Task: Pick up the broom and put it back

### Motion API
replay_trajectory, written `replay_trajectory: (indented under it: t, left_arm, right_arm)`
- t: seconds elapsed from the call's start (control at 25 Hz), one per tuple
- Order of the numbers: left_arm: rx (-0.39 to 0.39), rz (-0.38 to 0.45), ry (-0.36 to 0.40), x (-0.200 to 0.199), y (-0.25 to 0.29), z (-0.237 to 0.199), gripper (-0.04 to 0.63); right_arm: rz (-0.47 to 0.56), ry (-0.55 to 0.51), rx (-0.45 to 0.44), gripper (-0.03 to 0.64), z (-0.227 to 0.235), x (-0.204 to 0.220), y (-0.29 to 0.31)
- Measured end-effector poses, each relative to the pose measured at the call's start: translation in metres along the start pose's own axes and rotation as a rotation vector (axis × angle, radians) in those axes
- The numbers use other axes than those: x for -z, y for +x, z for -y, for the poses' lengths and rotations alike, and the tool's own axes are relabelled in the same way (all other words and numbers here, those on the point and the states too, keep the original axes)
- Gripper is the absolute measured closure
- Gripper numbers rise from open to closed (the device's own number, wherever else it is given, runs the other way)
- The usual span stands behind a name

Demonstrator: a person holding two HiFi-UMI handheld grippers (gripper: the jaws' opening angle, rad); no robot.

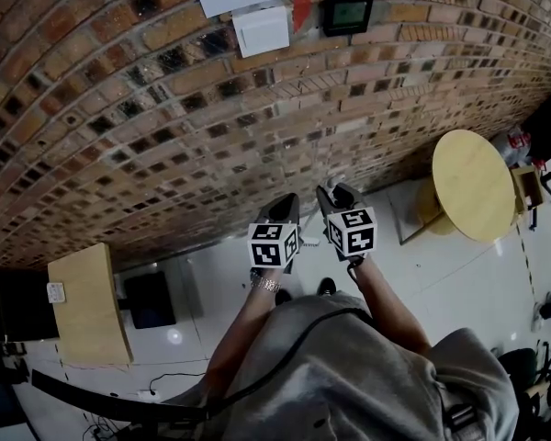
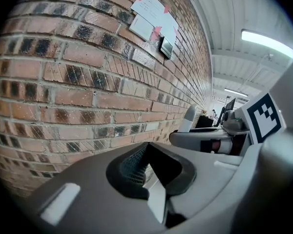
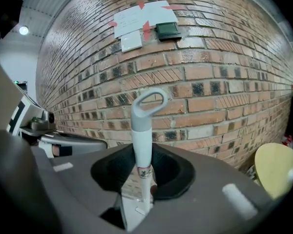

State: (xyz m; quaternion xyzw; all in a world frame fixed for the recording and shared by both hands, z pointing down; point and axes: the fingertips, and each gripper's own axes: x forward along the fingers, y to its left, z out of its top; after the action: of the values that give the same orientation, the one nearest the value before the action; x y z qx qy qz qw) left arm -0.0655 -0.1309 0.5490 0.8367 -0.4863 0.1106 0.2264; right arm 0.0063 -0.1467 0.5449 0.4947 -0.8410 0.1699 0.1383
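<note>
The broom shows as a white handle with a grey loop at its top, standing upright in front of the brick wall. My right gripper is shut on this handle a little below the loop. From the left gripper view, the grey tip of the handle rises above the right gripper. My left gripper is close beside it on the left, shut with nothing in it. In the head view both grippers, left and right, point at the wall side by side. The broom's head is hidden.
A round wooden table stands at the right by the wall. A wooden cabinet and a black box sit at the left on the pale floor. Papers, a white switch and a small black screen hang on the wall.
</note>
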Motion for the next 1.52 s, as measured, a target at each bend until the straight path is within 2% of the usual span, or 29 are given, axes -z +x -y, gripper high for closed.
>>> replay_trajectory:
  t: [0.12, 0.32, 0.52, 0.88, 1.24, 1.52]
  left_arm:
    - [0.019, -0.018, 0.001, 0.001, 0.002, 0.004, 0.591]
    - [0.006, -0.040, 0.002, 0.007, 0.002, 0.002, 0.591]
    - [0.012, -0.015, -0.047, 0.003, -0.001, 0.001, 0.591]
    - [0.006, -0.006, -0.015, 0.000, -0.003, 0.008, 0.591]
    - [0.006, -0.007, -0.015, 0.003, -0.005, 0.011, 0.591]
    - [-0.011, -0.004, -0.009, 0.005, -0.011, 0.010, 0.591]
  right_arm:
    - [-0.010, 0.003, -0.009, 0.519, -0.002, 0.002, 0.000]
    - [-0.028, -0.010, -0.019, 0.518, -0.005, 0.007, -0.001]
    - [-0.042, -0.030, -0.013, 0.518, -0.005, 0.012, -0.003]
    - [-0.039, -0.050, -0.008, 0.518, -0.005, 0.011, -0.004]
    - [-0.034, -0.020, -0.006, 0.518, 0.002, 0.011, -0.003]
    - [-0.106, 0.000, -0.001, 0.518, 0.022, 0.045, 0.038]
